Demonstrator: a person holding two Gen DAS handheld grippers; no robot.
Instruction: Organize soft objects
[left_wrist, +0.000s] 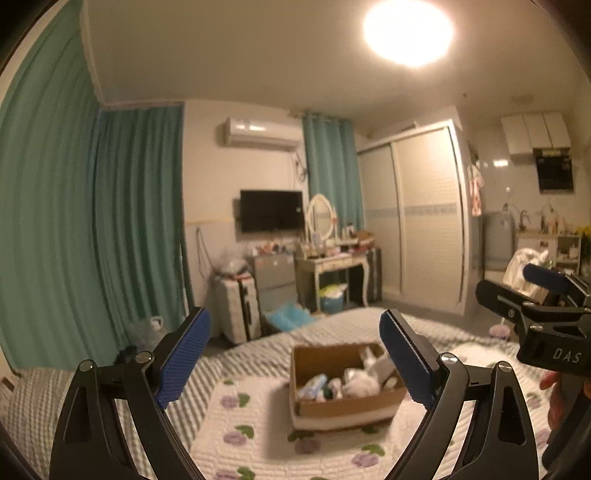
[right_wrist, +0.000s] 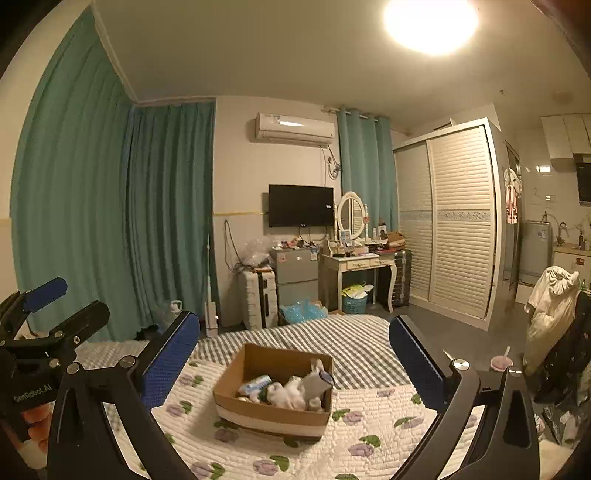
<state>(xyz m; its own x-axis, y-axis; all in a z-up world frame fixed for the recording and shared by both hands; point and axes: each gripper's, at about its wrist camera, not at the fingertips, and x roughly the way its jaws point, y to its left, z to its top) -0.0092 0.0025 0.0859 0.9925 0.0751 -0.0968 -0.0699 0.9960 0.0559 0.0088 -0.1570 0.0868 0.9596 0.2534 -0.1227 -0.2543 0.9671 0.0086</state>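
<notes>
An open cardboard box (left_wrist: 314, 408) (right_wrist: 258, 410) sits on the floral quilt of the bed. Inside lie several soft items: white cloth pieces (left_wrist: 360, 384) (right_wrist: 290, 395) and a pale blue packet (left_wrist: 312, 384) (right_wrist: 255, 386). My left gripper (left_wrist: 295, 354) is open and empty, held above and short of the box; it also shows at the left of the right wrist view (right_wrist: 48, 306). My right gripper (right_wrist: 295, 354) is open and empty, also above and short of the box; it shows at the right of the left wrist view (left_wrist: 532, 295).
The bed has a white floral quilt (right_wrist: 369, 424) over a striped sheet (right_wrist: 351, 343). Beyond its foot stand a suitcase (right_wrist: 258, 299), a small fridge (right_wrist: 295, 273), a dressing table (right_wrist: 358, 266) and a wardrobe (right_wrist: 450, 221). Clothes hang on a chair (right_wrist: 550, 314) at right.
</notes>
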